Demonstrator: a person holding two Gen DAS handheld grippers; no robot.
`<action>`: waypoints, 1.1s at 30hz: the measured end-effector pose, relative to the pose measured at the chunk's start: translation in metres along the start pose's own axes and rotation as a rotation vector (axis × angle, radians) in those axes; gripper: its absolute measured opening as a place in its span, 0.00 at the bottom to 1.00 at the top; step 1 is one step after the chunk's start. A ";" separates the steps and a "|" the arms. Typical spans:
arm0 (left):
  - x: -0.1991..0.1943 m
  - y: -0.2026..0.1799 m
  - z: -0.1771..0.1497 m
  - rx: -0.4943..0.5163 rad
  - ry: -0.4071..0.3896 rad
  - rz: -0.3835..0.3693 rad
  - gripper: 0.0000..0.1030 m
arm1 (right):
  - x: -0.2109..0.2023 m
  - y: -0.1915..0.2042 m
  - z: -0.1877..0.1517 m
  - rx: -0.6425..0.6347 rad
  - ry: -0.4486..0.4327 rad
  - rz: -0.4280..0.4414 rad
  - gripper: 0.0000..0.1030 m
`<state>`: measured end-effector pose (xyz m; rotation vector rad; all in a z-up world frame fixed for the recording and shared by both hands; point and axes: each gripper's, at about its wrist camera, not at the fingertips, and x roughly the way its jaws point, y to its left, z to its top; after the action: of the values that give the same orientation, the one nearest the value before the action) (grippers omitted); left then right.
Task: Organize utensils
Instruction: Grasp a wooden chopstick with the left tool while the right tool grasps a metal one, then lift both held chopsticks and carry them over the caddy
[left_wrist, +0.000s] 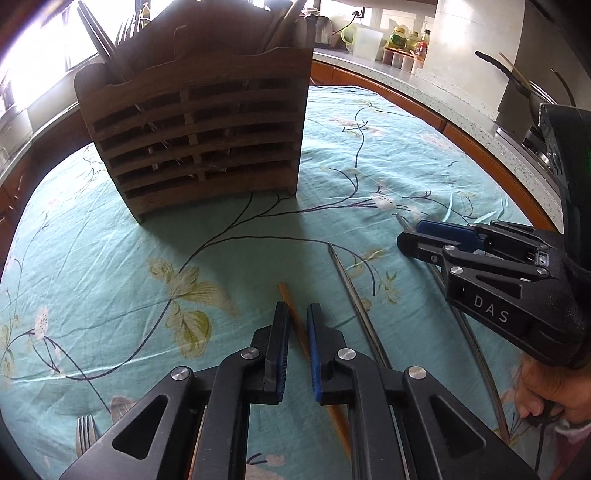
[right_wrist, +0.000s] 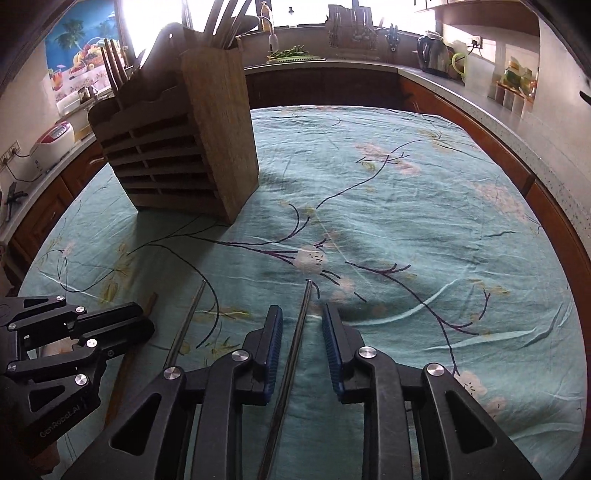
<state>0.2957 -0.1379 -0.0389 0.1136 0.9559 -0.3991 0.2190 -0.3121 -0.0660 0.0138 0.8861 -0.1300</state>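
Note:
A slatted wooden utensil holder (left_wrist: 192, 136) stands on the teal flowered cloth, with several utensils upright in it; it also shows in the right wrist view (right_wrist: 184, 147). My left gripper (left_wrist: 297, 308) is open, its jaws on either side of a wooden chopstick (left_wrist: 295, 321) lying on the cloth. My right gripper (right_wrist: 301, 314) is open, its jaws on either side of a metal chopstick (right_wrist: 299, 325) lying on the cloth. A second metal chopstick (left_wrist: 351, 284) lies between the two, also seen in the right wrist view (right_wrist: 188, 321). The right gripper (left_wrist: 410, 238) shows from the side in the left wrist view.
A fork (left_wrist: 85, 432) lies at the near left of the cloth. Kitchen counters (right_wrist: 480, 107) ring the table, with a kettle (right_wrist: 434, 55), jars (left_wrist: 400, 40) and a pan (left_wrist: 517, 85) on them. A rice cooker (right_wrist: 51, 147) stands at the left.

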 end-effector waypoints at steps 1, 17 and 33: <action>0.000 0.000 -0.001 0.000 -0.002 -0.001 0.07 | 0.000 0.000 0.000 -0.004 0.001 0.003 0.09; -0.099 0.035 -0.018 -0.097 -0.167 -0.117 0.03 | -0.086 -0.004 0.004 0.134 -0.158 0.169 0.04; -0.232 0.077 -0.065 -0.164 -0.421 -0.164 0.03 | -0.196 0.015 0.031 0.107 -0.444 0.208 0.04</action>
<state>0.1560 0.0159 0.1062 -0.1943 0.5797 -0.4713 0.1218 -0.2783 0.1042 0.1704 0.4302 0.0161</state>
